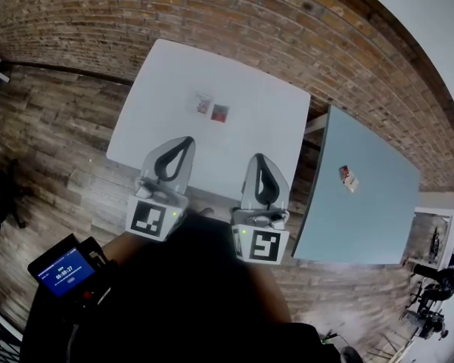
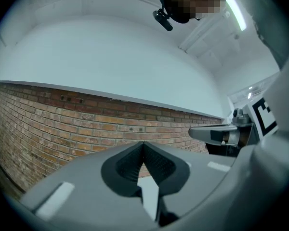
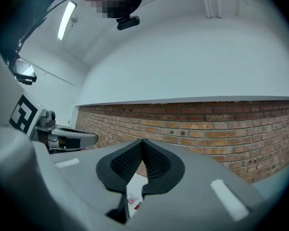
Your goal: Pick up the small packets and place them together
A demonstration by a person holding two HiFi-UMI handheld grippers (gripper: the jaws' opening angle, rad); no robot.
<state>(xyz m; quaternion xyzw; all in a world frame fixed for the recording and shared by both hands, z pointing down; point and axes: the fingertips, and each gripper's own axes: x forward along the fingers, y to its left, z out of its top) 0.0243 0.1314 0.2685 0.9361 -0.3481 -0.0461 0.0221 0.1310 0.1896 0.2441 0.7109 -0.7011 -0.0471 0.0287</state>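
Two small packets lie side by side near the middle of the white table: a pale one and a red one. A third red-and-white packet lies on the blue-grey table to the right. My left gripper hangs over the white table's near edge, shut and empty, its tips touching. My right gripper is beside it, also shut and empty. Under the right gripper's jaws, the right gripper view shows a bit of a packet.
A brick wall runs behind both tables. Wooden floor lies to the left. A handheld device with a blue screen sits at the lower left. Dark equipment stands at the far lower right.
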